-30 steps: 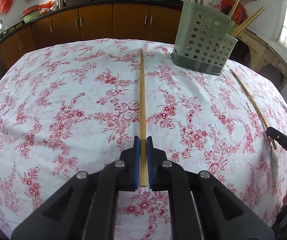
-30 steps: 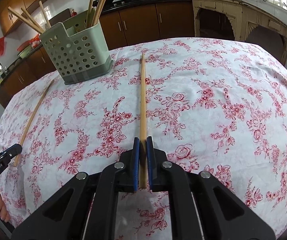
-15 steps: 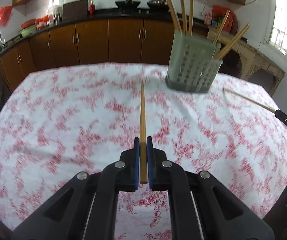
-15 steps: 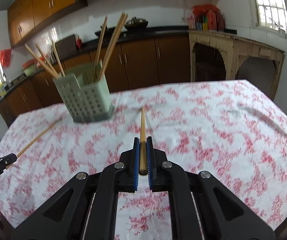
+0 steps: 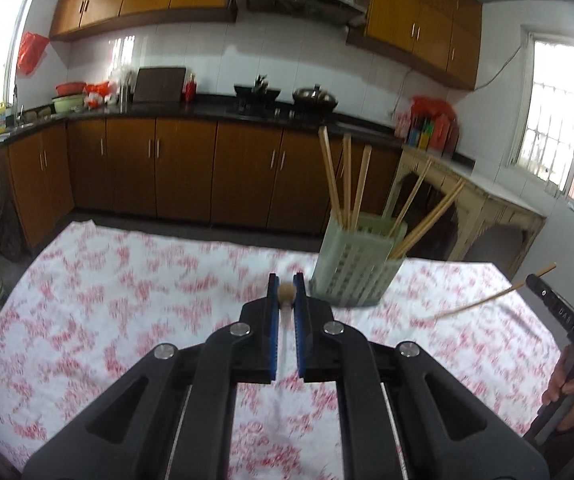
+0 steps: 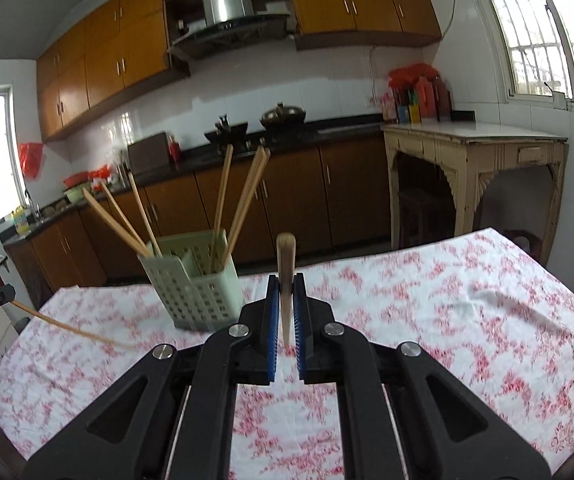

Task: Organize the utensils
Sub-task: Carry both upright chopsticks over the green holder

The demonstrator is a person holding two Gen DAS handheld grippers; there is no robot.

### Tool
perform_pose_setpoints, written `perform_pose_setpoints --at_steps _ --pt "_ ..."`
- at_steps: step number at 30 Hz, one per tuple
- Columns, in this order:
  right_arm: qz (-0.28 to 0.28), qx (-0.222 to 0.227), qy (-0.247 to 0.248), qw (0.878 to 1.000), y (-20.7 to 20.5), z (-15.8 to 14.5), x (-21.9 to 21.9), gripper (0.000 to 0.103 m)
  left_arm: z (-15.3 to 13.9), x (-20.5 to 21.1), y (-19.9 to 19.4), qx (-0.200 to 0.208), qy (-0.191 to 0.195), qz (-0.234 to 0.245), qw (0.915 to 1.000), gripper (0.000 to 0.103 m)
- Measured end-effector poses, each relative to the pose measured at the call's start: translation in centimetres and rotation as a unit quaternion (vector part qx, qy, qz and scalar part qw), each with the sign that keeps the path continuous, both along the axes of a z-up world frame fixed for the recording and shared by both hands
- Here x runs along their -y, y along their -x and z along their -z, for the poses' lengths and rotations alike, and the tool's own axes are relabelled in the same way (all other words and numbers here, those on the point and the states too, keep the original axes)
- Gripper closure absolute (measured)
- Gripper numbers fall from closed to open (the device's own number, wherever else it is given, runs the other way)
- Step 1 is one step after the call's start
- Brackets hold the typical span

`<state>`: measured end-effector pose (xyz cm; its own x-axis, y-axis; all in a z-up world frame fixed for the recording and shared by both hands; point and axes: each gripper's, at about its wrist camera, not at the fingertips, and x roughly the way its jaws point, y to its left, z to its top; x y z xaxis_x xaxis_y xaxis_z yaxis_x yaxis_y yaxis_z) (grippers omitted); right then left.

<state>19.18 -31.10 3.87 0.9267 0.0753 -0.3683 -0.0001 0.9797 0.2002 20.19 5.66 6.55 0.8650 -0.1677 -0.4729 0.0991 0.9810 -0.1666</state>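
Observation:
A pale green perforated utensil holder (image 5: 354,265) with several wooden chopsticks stands on the floral tablecloth, just right of my left gripper (image 5: 287,284). The left gripper is shut on a chopstick (image 5: 287,291), seen end-on and pointing at the camera. The holder also shows in the right wrist view (image 6: 195,280), left of my right gripper (image 6: 286,285), which is shut on a chopstick (image 6: 285,264) tilted up. The right gripper (image 5: 543,286) and its chopstick (image 5: 483,300) appear at the right of the left view; the left gripper's chopstick (image 6: 67,330) appears at the left of the right view.
The table (image 6: 467,300) carries a white cloth with red flowers. Brown kitchen cabinets (image 5: 183,176) and a black counter lie behind it. A cream side table (image 6: 475,152) stands at the back right. A hand (image 5: 567,380) shows at the right edge.
Both grippers have lifted their chopsticks off the tablecloth and tipped upward. The chopsticks now point toward the cameras, and the view has risen from the table to the kitchen.

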Motion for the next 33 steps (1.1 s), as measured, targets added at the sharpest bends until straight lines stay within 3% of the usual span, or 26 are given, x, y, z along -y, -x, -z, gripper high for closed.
perform_pose_setpoints --at_steps 13,33 --pt "-0.012 0.016 -0.011 1.000 -0.2 -1.3 -0.8 0.095 -2.1 1.1 0.0 0.025 -0.001 0.010 0.9996 0.095" --pt "-0.014 0.020 -0.008 1.000 -0.6 -1.6 -0.7 0.095 -2.3 1.2 -0.8 0.025 0.005 0.011 0.9996 0.095"
